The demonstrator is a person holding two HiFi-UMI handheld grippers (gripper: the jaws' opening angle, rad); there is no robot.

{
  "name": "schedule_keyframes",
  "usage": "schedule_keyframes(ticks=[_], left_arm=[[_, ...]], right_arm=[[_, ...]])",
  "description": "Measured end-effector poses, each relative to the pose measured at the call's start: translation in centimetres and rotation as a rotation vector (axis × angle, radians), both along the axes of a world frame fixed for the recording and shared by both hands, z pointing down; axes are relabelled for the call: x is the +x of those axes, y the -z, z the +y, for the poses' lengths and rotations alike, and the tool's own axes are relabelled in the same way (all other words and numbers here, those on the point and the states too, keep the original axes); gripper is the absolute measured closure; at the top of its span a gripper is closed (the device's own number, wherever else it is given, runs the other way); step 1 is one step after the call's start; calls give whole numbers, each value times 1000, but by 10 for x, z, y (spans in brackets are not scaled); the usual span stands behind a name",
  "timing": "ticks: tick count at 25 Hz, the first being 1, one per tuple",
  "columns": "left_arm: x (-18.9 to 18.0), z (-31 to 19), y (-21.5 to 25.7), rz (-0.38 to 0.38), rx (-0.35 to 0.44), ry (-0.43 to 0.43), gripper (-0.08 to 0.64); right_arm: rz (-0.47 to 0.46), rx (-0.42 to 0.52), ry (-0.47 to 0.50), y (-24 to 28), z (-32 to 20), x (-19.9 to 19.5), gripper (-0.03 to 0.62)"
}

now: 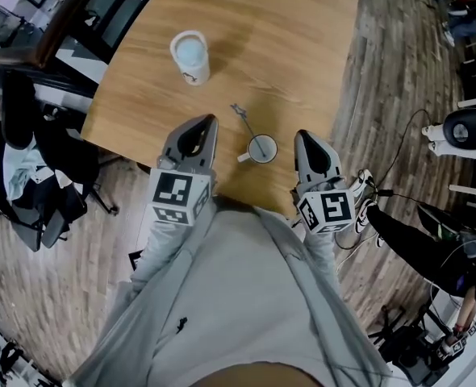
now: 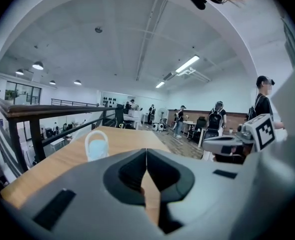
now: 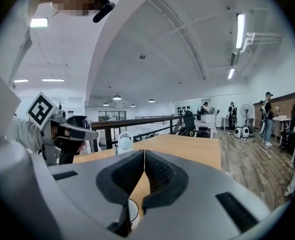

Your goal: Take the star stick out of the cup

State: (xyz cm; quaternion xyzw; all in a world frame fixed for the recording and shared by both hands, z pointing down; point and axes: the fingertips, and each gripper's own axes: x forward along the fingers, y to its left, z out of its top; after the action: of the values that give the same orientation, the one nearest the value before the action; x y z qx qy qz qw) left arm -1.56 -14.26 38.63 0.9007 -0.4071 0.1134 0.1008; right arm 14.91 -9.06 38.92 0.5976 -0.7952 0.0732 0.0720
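**Closed grippers, leaning stick: the cup may tip**

Left gripper [image 1: 208, 124] and right gripper [image 1: 304, 139] are both pressed together and empty, flanking the cup [image 1: 264, 160] at the worktop's [image 1: 302, 47] near edge. The star stick [image 1: 242, 118] leans out far-left. Dragging it sideways could topple the cup.

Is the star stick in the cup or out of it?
In. The star stick has its lower end inside the cup, and its top leans out over the rim.
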Motion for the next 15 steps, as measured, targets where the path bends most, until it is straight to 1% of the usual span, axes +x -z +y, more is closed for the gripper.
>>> schedule_keyframes(ticks=[6,15], left_arm=[[12,-12,-4,-8,-7,4,540],[21,-29,2,-7,-8,-43,540]], right_arm=[[-14,5,3,-2,-13,11,575],[-25,-4,-34,3,-20,16,575]])
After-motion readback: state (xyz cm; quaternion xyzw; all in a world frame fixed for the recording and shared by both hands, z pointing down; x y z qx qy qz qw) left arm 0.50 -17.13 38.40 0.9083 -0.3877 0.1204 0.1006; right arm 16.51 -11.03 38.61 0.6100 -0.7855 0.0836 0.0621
